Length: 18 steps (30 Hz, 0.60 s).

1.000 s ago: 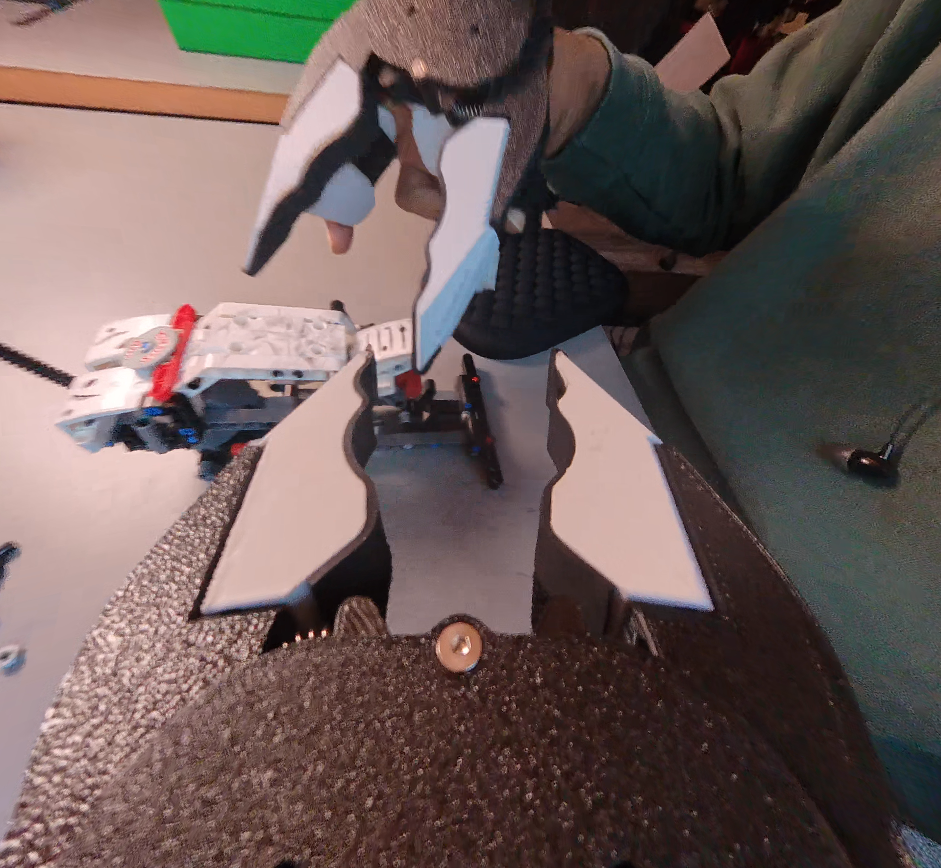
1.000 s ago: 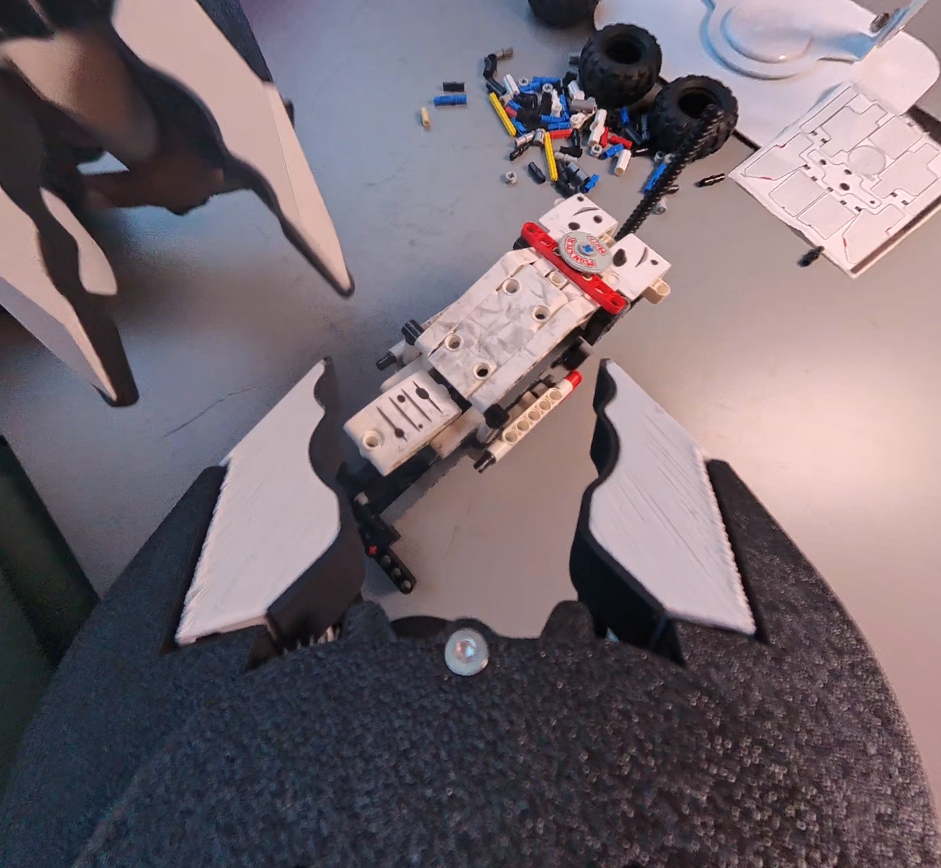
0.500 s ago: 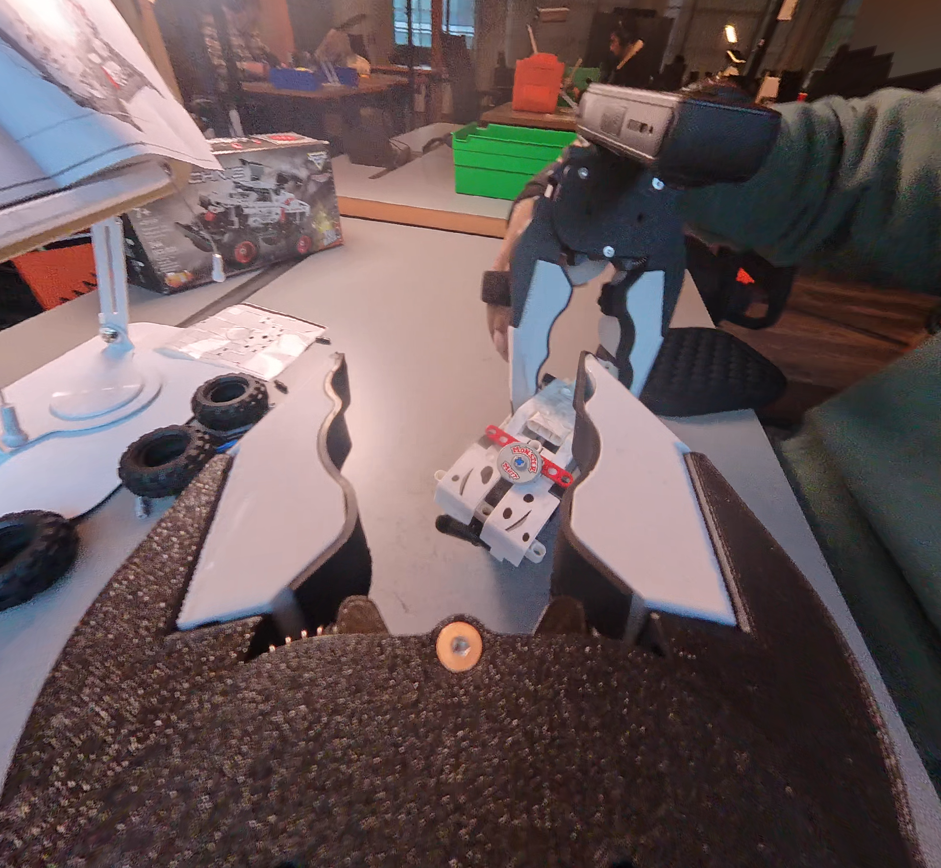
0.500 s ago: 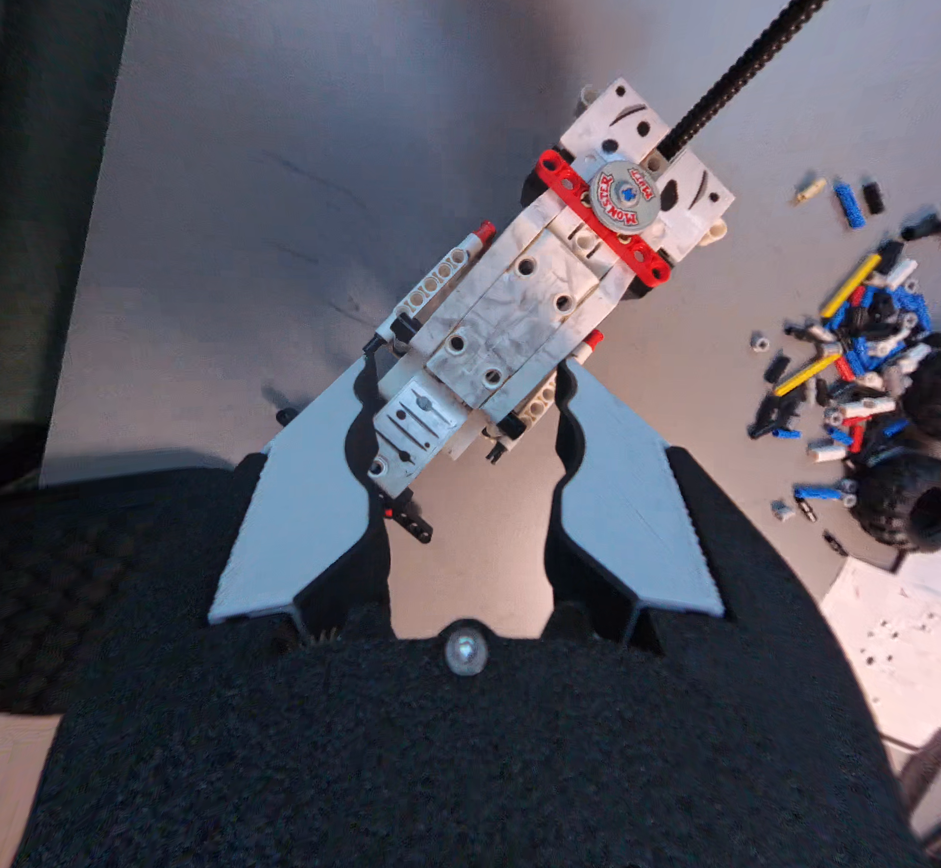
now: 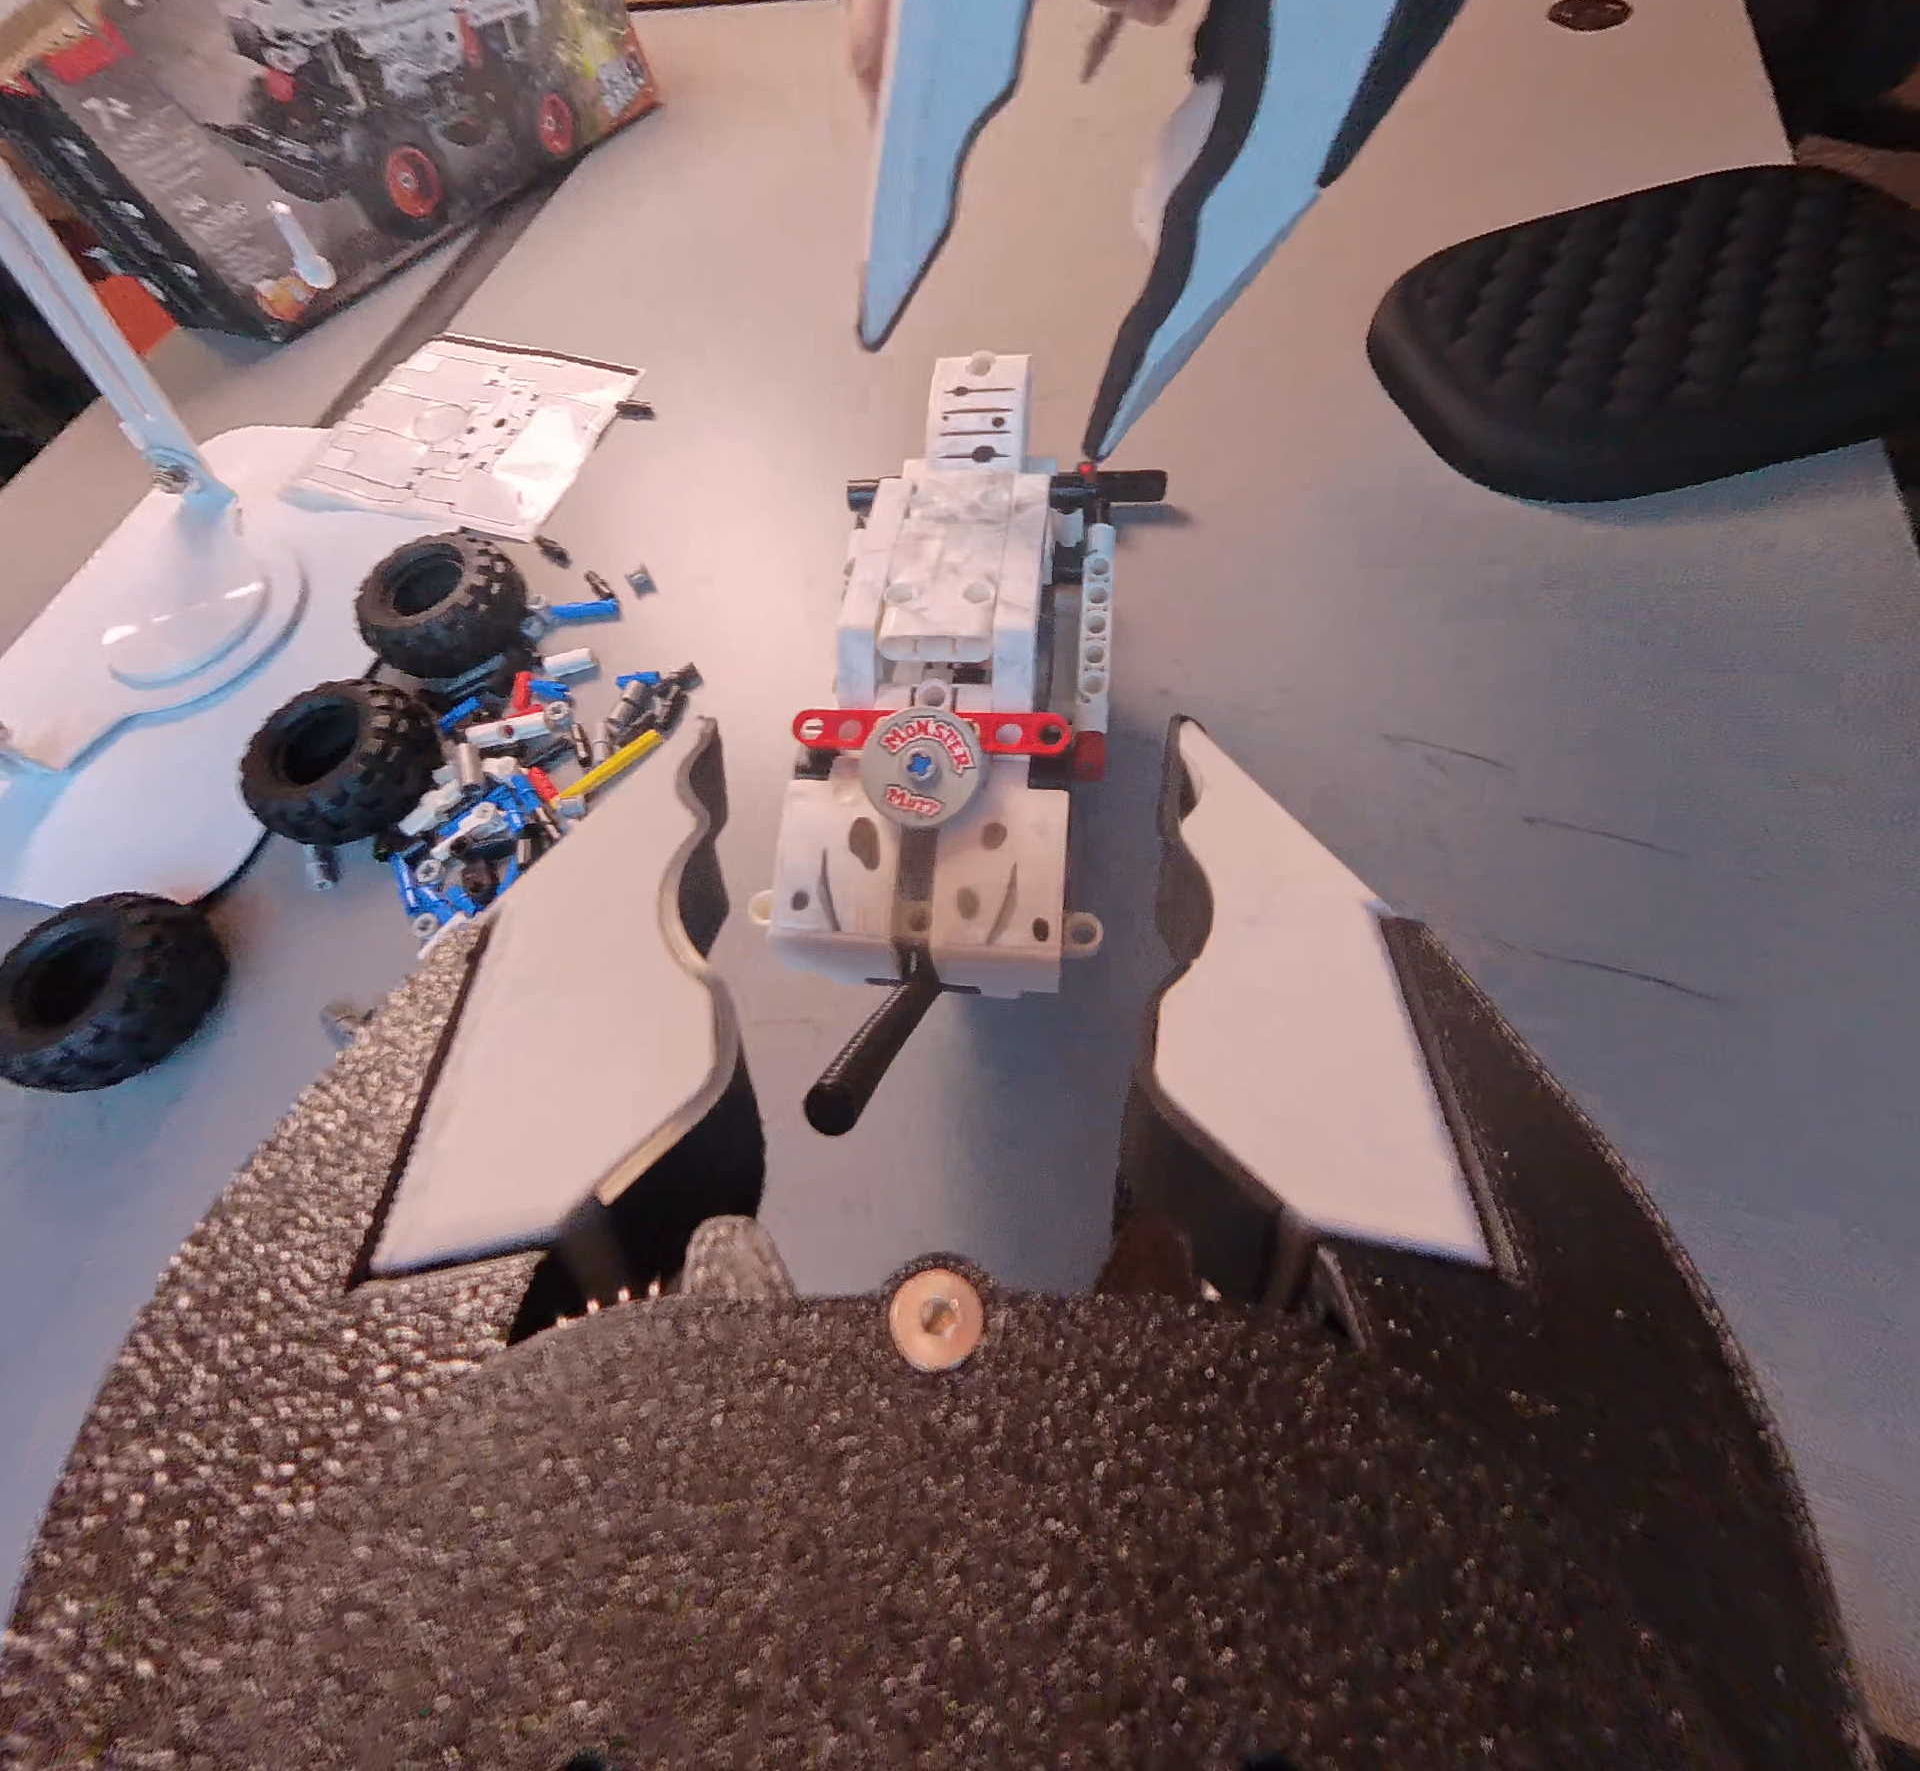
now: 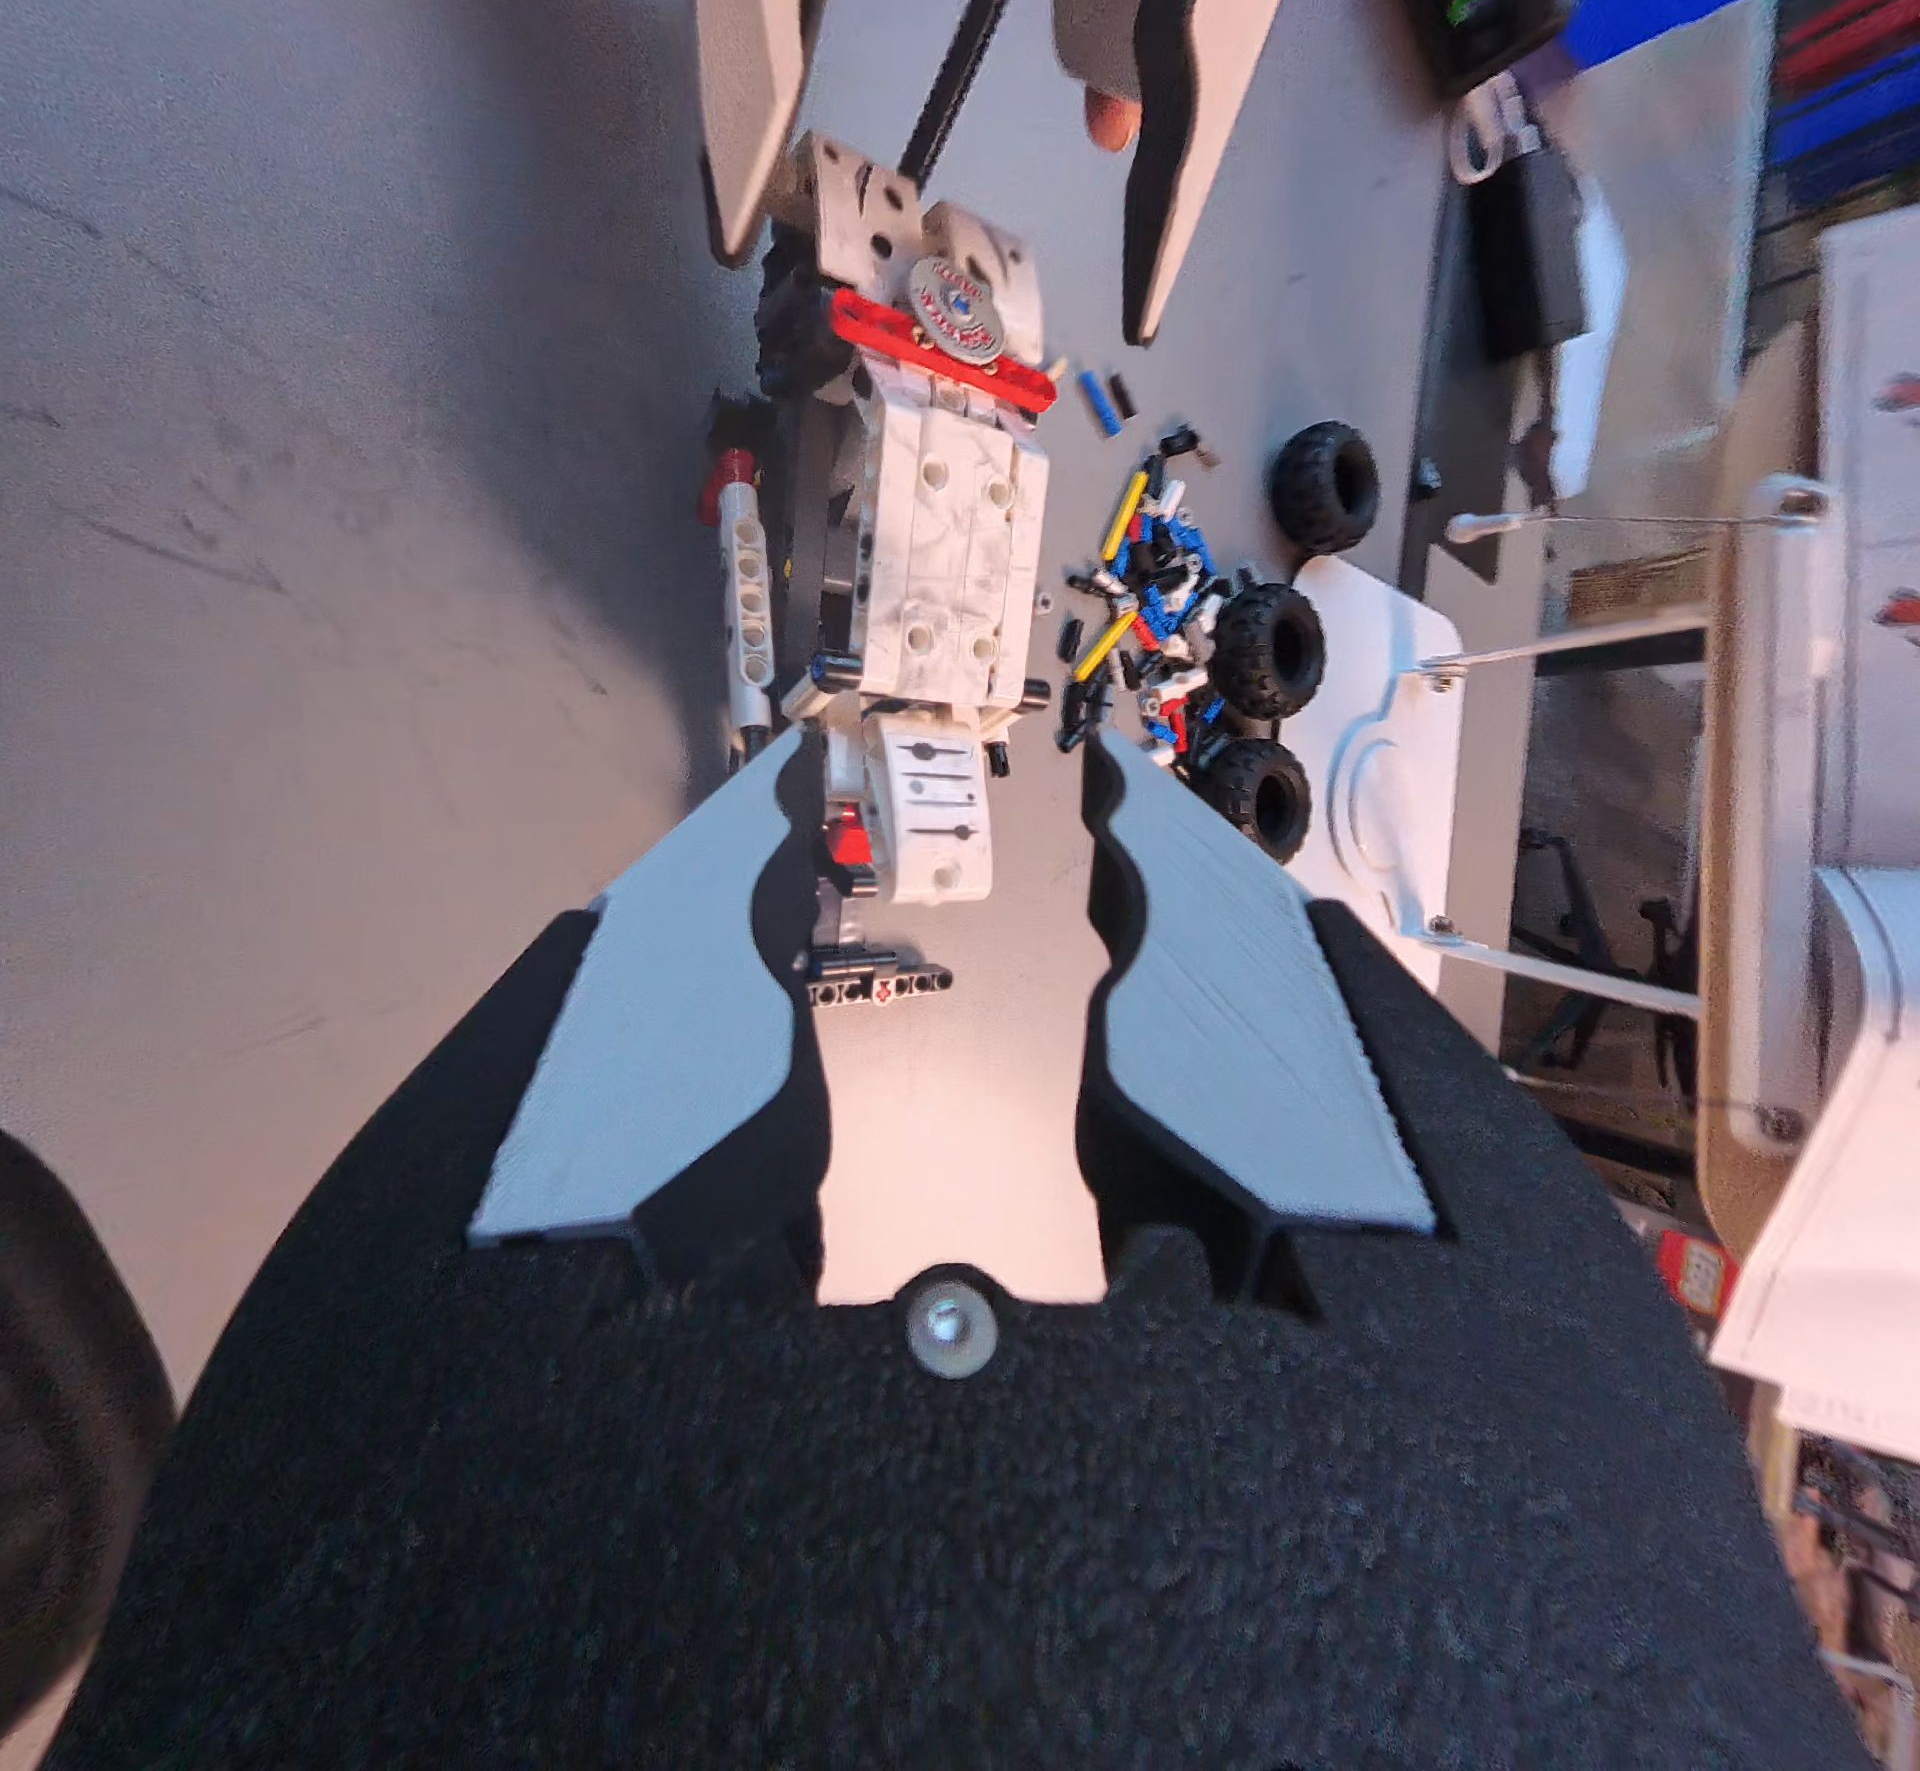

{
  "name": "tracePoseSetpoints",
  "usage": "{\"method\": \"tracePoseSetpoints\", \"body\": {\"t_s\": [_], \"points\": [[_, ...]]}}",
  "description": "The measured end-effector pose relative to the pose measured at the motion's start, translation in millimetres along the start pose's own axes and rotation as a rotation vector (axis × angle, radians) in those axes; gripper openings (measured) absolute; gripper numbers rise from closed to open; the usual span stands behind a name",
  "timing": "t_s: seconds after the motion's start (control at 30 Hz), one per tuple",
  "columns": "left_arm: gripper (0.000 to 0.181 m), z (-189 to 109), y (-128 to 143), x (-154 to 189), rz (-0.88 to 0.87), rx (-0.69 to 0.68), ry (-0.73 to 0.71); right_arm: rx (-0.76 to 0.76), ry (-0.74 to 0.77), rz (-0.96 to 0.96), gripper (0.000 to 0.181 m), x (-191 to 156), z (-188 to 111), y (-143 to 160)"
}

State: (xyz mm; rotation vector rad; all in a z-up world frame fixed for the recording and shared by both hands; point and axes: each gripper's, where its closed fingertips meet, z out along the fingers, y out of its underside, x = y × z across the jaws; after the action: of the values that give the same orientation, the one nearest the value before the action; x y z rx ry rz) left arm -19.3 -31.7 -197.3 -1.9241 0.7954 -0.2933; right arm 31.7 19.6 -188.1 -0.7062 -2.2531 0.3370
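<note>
A white brick-built vehicle body (image 5: 945, 620) with a red beam and a round grey disc lies on the grey table (image 5: 1455, 682). A black ribbed rod (image 5: 873, 1046) sticks out of its wide end. My left gripper (image 5: 940, 739) is open, its fingers on either side of that wide end, holding nothing. My right gripper (image 6: 940, 739) is open and empty, its fingers on either side of the narrow white end of the body (image 6: 945, 558). Each gripper faces the other: the right one (image 5: 987, 391) shows in the left wrist view, the left one (image 6: 935, 298) in the right wrist view.
A heap of small loose pieces (image 5: 520, 765) and three black tyres (image 5: 436, 599) lie left of the body. A white stand base (image 5: 135, 641), a sheet of stickers (image 5: 468, 443) and the kit box (image 5: 312, 59) lie beyond. A black padded armrest (image 5: 1662, 329) overlaps the table's right edge. The tips of one gripper are about 9 centimeters away from the tips of the other. The left tips stand about 30 centimeters off the white stand base (image 5: 135, 641). The right camera catches it too, in the right wrist view (image 6: 1402, 789).
My left gripper has tipped down and closed in on the body's wide end. My right gripper has drawn back to the narrow end and opened a little wider. The body lies flat.
</note>
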Motion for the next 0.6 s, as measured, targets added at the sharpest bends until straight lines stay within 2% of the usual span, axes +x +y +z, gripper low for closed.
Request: {"method": "tracePoseSetpoints", "body": {"t_s": [0.1,0.17,0.23,0.27,0.33,0.6], "points": [[0.092,1.0,0.6,-7.6,-0.041,-0.001,-0.018,0.112,0.101,0.072,0.031,-23.5,-13.9,-7.7],[0.100,10.5,12.6,-5.2,-0.065,-0.059,0.002,0.093,0.155,0.121,0.027,-40.1,-7.2,-2.2],[0.094,21.9,28.0,-3.2,-0.063,-0.133,-0.004,0.069,0.219,0.166,0.029,-48.3,3.0,6.4],[0.083,26.1,34.1,-2.3,-0.058,-0.167,-0.011,0.072,0.249,0.195,0.029,-48.6,7.1,9.2],[0.072,29.5,34.3,-2.4,-0.045,-0.180,-0.038,0.103,0.292,0.257,0.027,-46.1,12.4,10.2],[0.072,30.2,35.0,3.5,-0.160,-0.259,-0.156,0.079,0.338,0.416,0.019,-36.6,18.2,19.4]]}}
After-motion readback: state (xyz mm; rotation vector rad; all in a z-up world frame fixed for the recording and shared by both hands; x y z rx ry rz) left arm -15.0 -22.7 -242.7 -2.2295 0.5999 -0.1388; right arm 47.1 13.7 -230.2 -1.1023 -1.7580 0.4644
